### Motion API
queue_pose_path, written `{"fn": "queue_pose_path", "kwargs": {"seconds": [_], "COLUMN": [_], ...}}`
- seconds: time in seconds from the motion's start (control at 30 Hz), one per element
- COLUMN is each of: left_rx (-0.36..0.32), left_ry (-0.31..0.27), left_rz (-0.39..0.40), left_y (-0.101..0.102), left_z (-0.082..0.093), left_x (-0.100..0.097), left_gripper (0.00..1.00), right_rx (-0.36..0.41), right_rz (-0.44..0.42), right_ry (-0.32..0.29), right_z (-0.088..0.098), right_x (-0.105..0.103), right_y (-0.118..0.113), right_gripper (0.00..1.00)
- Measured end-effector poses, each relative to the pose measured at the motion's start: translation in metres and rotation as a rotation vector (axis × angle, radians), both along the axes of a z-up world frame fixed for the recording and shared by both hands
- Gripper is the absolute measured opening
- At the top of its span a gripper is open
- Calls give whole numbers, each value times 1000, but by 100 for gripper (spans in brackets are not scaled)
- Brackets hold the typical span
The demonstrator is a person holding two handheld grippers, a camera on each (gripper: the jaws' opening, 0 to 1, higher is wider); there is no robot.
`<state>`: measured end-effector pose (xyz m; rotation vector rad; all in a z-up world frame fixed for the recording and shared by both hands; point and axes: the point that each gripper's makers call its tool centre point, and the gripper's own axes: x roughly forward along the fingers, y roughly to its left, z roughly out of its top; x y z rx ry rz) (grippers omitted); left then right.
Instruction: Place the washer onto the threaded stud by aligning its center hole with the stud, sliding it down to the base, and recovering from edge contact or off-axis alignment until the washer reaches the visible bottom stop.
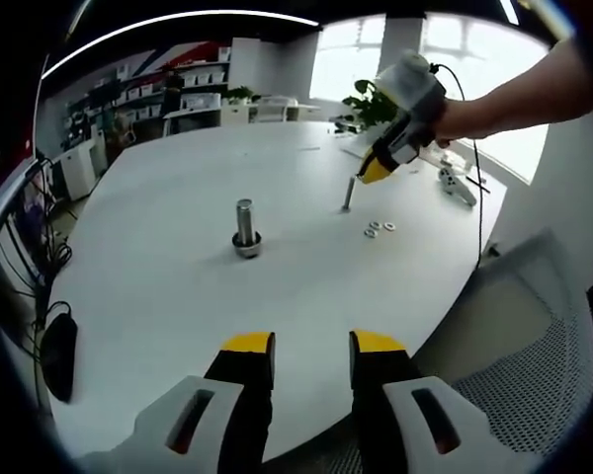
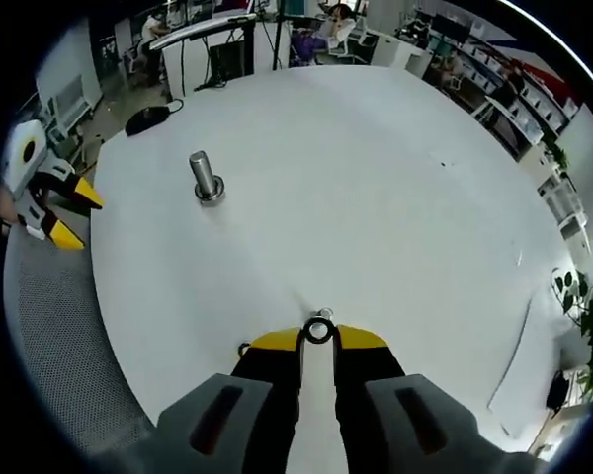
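A thick threaded stud point(image 1: 245, 227) point(image 2: 206, 178) stands upright on its round base near the middle of the white round table point(image 1: 178, 296). My right gripper point(image 2: 318, 341) is shut on a small metal washer point(image 2: 318, 330), held flat between its yellow tips. In the left gripper view that right gripper point(image 1: 376, 170) hovers at the far side of the table, just above a thin upright pin point(image 1: 348, 193) and well right of the stud. My left gripper point(image 1: 311, 346) is open and holds nothing, low over the near table edge; it also appears as the left gripper point(image 2: 64, 212).
Three loose washers point(image 1: 379, 229) lie beside the thin pin. A white handheld device point(image 1: 457, 186) rests behind them. A black mouse-like object point(image 1: 59, 355) point(image 2: 148, 118) sits at the table's rim. A grey mesh chair point(image 1: 534, 346) point(image 2: 49, 326) stands by the edge.
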<state>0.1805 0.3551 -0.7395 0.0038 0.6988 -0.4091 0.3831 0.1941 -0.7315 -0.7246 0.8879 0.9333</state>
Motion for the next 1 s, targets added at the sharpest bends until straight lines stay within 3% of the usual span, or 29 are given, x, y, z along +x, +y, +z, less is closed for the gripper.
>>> {"fn": "queue_pose_path", "kwargs": {"seconds": [1.0], "left_rx": [3], "left_ry": [3], "left_rz": [2], "left_y": [0], "left_z": [-1], "left_x": [0], "left_gripper": [27], "right_rx": [-30], "right_rz": [10], "right_ry": [36], "right_z": [-9], "right_x": [7], "right_y": [7], "right_gripper": [13]}}
